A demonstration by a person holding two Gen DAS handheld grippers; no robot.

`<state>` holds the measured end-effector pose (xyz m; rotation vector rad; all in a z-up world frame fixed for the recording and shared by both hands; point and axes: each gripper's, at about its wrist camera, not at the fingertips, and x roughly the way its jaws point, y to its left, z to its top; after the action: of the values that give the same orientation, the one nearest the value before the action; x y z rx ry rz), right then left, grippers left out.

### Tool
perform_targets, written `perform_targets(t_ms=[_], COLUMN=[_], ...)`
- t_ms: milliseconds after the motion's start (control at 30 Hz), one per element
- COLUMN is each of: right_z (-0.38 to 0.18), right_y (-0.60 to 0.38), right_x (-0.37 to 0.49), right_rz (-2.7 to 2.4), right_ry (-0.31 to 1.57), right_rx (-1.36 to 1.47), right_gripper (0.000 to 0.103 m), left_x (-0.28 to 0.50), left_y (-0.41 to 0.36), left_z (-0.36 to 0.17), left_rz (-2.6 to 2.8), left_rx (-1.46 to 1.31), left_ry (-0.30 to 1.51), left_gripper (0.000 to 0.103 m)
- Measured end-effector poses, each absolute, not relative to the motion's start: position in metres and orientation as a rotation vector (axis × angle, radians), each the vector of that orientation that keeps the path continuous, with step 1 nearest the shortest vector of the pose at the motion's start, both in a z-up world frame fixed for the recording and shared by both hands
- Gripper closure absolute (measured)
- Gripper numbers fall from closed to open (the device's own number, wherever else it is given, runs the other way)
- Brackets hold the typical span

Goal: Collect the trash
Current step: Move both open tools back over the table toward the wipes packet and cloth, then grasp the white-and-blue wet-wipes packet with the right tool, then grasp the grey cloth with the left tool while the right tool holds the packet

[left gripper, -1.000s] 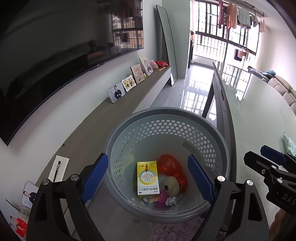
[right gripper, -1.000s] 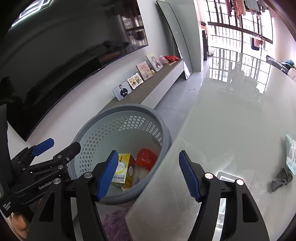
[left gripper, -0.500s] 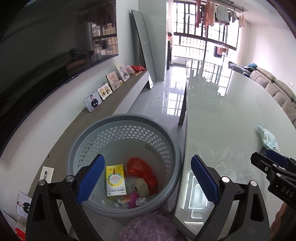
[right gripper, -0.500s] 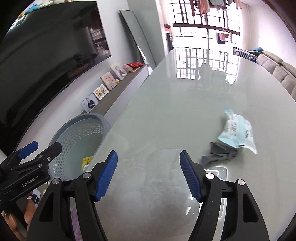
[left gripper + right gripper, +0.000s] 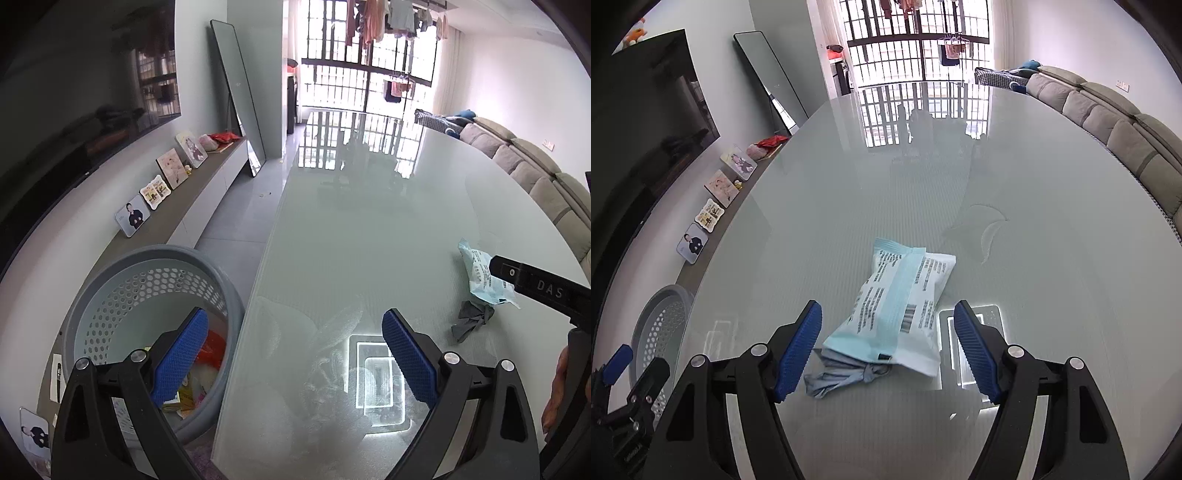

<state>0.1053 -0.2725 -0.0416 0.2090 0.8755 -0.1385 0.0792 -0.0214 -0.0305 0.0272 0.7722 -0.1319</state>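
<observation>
Glass table (image 5: 369, 229) fills left wrist view, left gripper (image 5: 295, 354) w/ jaws wide open & empty over its near edge, grey basket (image 5: 110, 266) of trash just left of table; right wrist view: right gripper (image 5: 888, 347) open, pale-blue packet (image 5: 901, 295) & grey rag (image 5: 834, 378) on table btwn its fingers.

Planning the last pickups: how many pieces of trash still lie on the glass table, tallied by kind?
Pale blue printed plastic packet: 1
Crumpled grey scrap, partly tucked under the packet: 1
Total on the glass table: 2
</observation>
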Motion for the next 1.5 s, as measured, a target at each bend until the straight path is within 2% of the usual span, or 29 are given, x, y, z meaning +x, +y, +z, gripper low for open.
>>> perform_targets(t_ms=[433,500,533,667,1067,1367,1433,1500], right_z=[-0.070,-0.072,-0.073,-0.070,-0.050,-0.048,-0.048,-0.048], right_y=[-0.274,-0.276,-0.277,-0.283,-0.335,-0.371,-0.377,-0.382], right_x=[0.145,0.143,0.143,0.137,0.086,0.054,0.048,0.044], right_rz=[-0.183,-0.176,-0.170,-0.150,-0.177,-0.188,-0.186,-0.184], right_ry=[0.988,0.990,0.992,0.974,0.898,0.857,0.848,0.844], right_rx=[0.224,0.226,0.230,0.253,0.302,0.370,0.381,0.392], right_gripper=[0.033,0.036,0.045,0.049,0.049,0.049,0.049,0.049], left_x=[0.096,0.095,0.094,0.092,0.087,0.099,0.102,0.105], left_y=[-0.037,-0.041,-0.043,-0.054,-0.125,-0.172,-0.177,-0.180], left_z=[-0.039,-0.040,-0.041,-0.040,-0.042,-0.065,-0.069,-0.073], left_rz=[-0.163,-0.169,-0.172,-0.193,-0.338,-0.387,-0.385,-0.382], left_rx=[0.046,0.052,0.053,0.065,0.099,0.126,0.136,0.144], left_ry=[0.805,0.809,0.810,0.813,0.841,0.919,0.930,0.943], left_gripper=[0.010,0.010,0.010,0.010,0.009,0.009,0.011,0.019])
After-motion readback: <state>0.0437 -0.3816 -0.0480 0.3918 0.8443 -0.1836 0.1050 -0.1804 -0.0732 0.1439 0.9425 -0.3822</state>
